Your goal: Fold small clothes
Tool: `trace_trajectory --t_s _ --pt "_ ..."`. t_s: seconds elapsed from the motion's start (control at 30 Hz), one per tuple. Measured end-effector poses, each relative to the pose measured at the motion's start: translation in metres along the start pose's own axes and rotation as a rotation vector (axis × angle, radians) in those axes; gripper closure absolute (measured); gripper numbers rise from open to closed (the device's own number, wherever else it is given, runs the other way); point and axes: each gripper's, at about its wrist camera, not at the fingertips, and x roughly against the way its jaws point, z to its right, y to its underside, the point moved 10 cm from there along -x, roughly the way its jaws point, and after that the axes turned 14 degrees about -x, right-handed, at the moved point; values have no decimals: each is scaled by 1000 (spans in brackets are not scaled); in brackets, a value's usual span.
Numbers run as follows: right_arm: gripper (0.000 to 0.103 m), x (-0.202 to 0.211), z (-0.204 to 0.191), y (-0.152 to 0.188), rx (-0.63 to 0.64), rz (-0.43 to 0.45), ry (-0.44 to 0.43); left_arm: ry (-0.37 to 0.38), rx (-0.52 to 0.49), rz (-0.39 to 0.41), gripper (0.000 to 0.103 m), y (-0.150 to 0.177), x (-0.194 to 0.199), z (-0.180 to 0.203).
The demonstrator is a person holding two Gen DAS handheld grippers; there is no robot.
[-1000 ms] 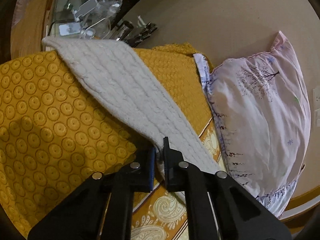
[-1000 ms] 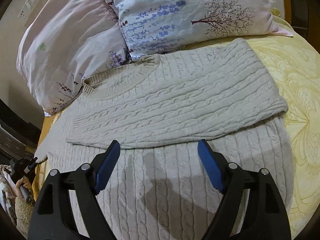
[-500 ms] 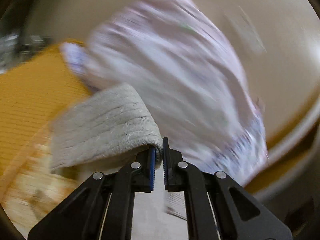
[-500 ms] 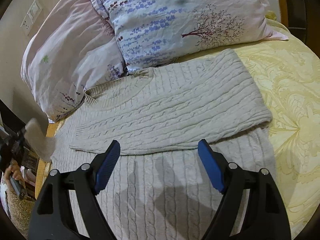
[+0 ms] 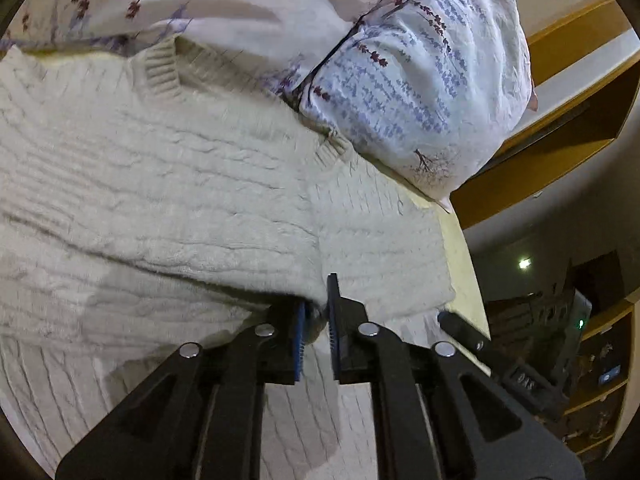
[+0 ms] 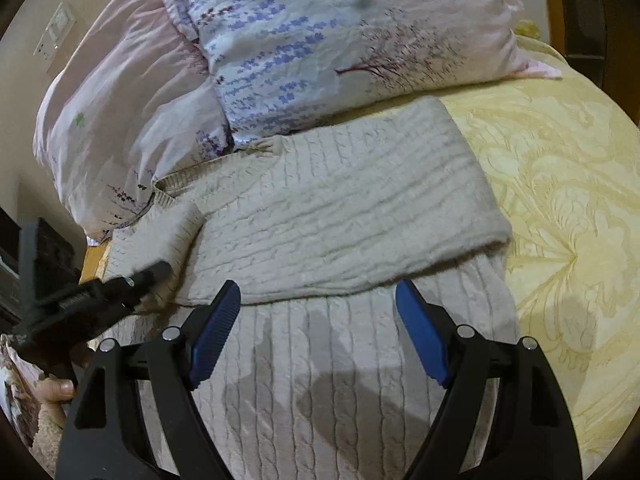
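Sweater (image 5: pixel 168 184), cream cable-knit, lies on the bed against the floral pillow (image 5: pixel 420 80) at 1 o'clock; left hand-held gripper (image 5: pixel 316 320) pinches a sleeve fold at 6 o'clock. Right view: sweater (image 6: pixel 340 208) centre frame on yellow bedspread (image 6: pixel 568 200); right hand-held gripper (image 6: pixel 318 332) spread wide above it; left hand-held gripper (image 6: pixel 156 270) at 9 o'clock.
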Motion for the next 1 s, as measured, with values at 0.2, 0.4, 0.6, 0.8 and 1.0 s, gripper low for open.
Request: trace_trajectory --t_s 0.2,0.4,0.6,0.8,1.0 --pt "42 -5 -62 1 141 -41 -83 -14 -33 131 41 -1 72 -11" --pt "55 -26 -160 39 506 -31 -121 -158 148 177 45 6 116 -93" --pt "55 -72 -223 87 773 -51 -73 -200 259 165 64 26 117 -133" --pt "57 -115 -235 102 834 -72 6 -207 265 166 65 26 117 -136" --pt "99 -100 -231 85 718 1 -57 -197 266 169 65 25 118 -135"
